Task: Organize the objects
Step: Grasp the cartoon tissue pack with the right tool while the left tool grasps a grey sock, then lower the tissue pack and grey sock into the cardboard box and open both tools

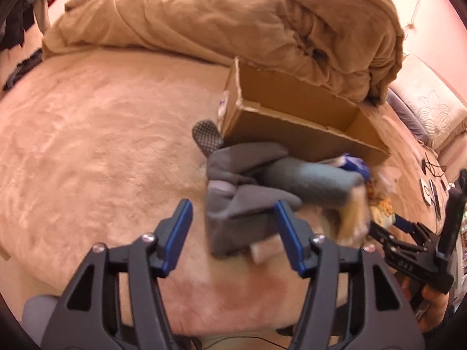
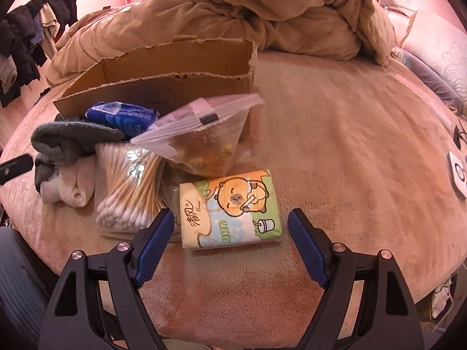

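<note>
**Both claws wide, nothing held; items heaped by box on bed**

Left claw (image 1: 232, 233): jaws spread wide, empty. Grey socks (image 1: 242, 201) lie just ahead, the near end between the blue pads (image 1: 181, 233) but not gripped; view is motion-blurred here. A white sock (image 2: 68, 188) sits under the grey ones. A dark mesh item (image 1: 207, 138) lies just beyond the socks, at the box corner.

Right claw (image 2: 232, 240): jaws spread wide, empty. Tissue pack (image 2: 232, 208) with a cartoon bear lies flat on the bed (image 2: 335, 145), directly ahead, its near edge between the fingertips, apart from both pads. Left of it, a clear pack of swabs (image 2: 128, 188), touching or overlapping the pack's edge. Behind the pack, a zip bag (image 2: 204, 143) with yellow-brown contents, leaning against the box. A blue packet (image 2: 122, 116) rests between socks and box wall.

Box (image 2: 175, 84): open cardboard, torn rim, on the bed behind the heap; contents cannot be seen. Rumpled tan blanket (image 1: 233, 29) beyond it. Right-wrist view: small white device (image 2: 458, 175) at far right of the bed, well apart.
</note>
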### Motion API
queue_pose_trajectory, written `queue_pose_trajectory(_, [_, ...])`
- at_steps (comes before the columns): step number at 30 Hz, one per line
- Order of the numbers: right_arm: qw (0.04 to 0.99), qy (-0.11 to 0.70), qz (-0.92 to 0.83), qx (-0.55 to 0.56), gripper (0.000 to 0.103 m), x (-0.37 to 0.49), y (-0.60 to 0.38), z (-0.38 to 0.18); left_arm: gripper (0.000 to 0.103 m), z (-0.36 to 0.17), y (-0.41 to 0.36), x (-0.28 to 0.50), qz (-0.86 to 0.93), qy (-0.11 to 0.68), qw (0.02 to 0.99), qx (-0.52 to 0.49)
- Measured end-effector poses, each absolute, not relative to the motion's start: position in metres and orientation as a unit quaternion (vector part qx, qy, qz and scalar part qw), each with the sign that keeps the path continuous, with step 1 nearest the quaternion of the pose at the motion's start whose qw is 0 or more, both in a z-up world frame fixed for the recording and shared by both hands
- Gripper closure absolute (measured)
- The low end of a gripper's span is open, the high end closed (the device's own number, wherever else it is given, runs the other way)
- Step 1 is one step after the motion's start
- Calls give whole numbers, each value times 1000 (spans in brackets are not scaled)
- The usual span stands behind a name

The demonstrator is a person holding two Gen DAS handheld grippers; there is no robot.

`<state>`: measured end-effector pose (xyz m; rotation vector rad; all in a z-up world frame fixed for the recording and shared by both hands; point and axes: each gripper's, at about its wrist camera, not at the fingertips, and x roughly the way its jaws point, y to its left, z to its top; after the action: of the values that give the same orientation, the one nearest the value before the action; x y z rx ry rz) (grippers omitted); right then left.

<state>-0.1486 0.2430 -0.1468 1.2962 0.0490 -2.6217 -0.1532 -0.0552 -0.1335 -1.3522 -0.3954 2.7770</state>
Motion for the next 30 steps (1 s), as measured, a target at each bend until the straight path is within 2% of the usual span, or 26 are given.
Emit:
queue_pose_trajectory(2, [110,19,-891,440,26,-149,242,-148,45,-146,-57,-165,889,-120,13,-443])
queue_pose_trajectory(3, [111,21,-891,440,32,-150,241,-148,49,-152,-60,-168,886,-123,17,-446])
queue_pose_trajectory(10, [112,11,-894,433,34,-148,249,-146,79,-164,-69,-172,882,-142,46,-446])
queue_pose_trajectory(18, [108,6,-905,412,34,-136,258,-120,83,-149,-72,-159,888,-158,63,-428])
queue_pose_trajectory(30, [105,7,-929,354,34,-112,258,-42,83,-59,-51,-134,920,-132,67,-363])
